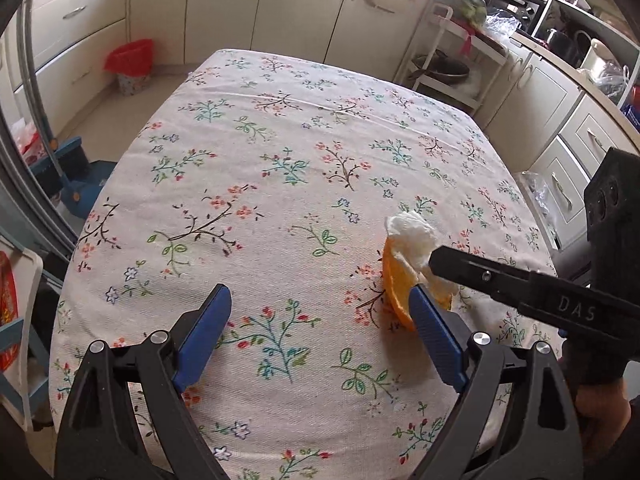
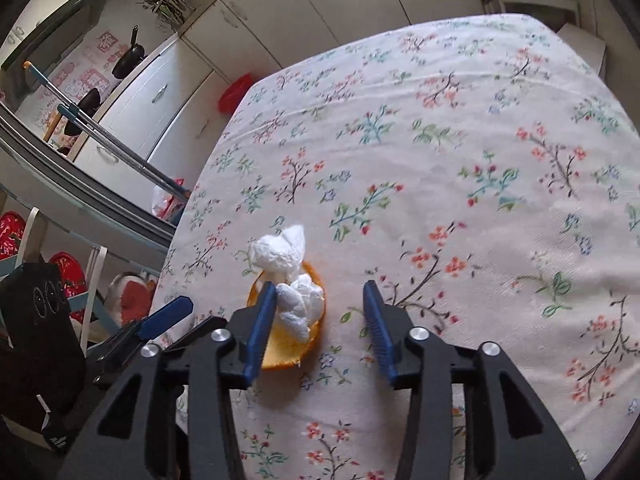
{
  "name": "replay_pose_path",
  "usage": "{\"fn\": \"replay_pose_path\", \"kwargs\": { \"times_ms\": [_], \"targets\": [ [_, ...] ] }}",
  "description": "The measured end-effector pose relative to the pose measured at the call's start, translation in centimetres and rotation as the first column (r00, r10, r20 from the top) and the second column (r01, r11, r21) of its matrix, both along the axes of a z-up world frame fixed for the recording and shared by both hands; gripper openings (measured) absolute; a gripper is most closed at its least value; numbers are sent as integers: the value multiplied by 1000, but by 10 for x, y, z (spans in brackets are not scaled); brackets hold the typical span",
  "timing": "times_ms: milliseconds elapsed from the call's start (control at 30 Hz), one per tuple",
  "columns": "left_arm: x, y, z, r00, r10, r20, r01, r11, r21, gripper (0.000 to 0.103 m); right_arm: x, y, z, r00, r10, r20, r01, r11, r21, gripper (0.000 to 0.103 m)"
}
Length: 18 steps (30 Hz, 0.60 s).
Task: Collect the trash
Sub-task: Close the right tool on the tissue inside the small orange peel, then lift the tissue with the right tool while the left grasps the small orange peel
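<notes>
An orange peel shaped like a cup lies on the floral tablecloth, with crumpled white tissue in and on it. In the right wrist view the peel and tissue sit just in front of my right gripper, which is open, its left finger beside the tissue. My left gripper is open and empty; its right finger stands in front of the peel. The right gripper's black finger reaches in over the tissue in the left wrist view.
A small bin with a red bag stands on the floor past the table's far left corner, also in the right wrist view. Cream cabinets line the walls. A white rack stands at the far right. A mop leans at left.
</notes>
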<state>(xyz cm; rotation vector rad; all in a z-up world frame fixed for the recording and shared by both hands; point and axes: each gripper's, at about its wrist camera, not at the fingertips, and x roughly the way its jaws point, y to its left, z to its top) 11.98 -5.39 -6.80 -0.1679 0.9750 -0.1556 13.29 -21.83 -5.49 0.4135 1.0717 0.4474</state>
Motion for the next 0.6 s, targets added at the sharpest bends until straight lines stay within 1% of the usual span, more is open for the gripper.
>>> {"fn": "replay_pose_path", "kwargs": {
  "times_ms": [133,233,300,333,367,400,433,467,533,600],
  "targets": [
    [0,-10,-3,999,-35,-2,35,999,20,86,3,-4,6,998,-12,58,13,1000,-4,46],
    [-2,-15,-5,999,-51,-2,51,998,29,86,5,5,7,997,25,76,-24,1000,-10,45],
    [-2,-16,-6,999,-54,-4,54,998,29,86,5,14,7,994,62,86,-60,998,-21,43],
    [-2,-16,-6,999,-54,-4,54,998,28,86,5,20,7,992,79,93,-76,996,-38,38],
    [-1,-16,-6,999,-54,-4,54,998,28,86,5,24,8,990,97,99,-92,994,-53,27],
    [-2,-16,-7,999,-54,-3,54,998,29,86,4,26,7,989,110,100,-104,993,-63,19],
    [-2,-16,-6,998,-55,-3,55,998,29,86,4,28,8,988,119,100,-112,992,-65,13],
    [-2,-16,-7,998,-57,-2,57,998,31,86,4,27,9,988,117,104,-111,992,-53,10],
    [-2,-16,-7,998,-57,-1,57,998,33,86,3,21,12,988,113,109,-113,994,0,8],
    [-2,-16,-7,998,-56,0,56,998,32,86,4,11,14,991,95,97,-103,991,86,8]
  ]
}}
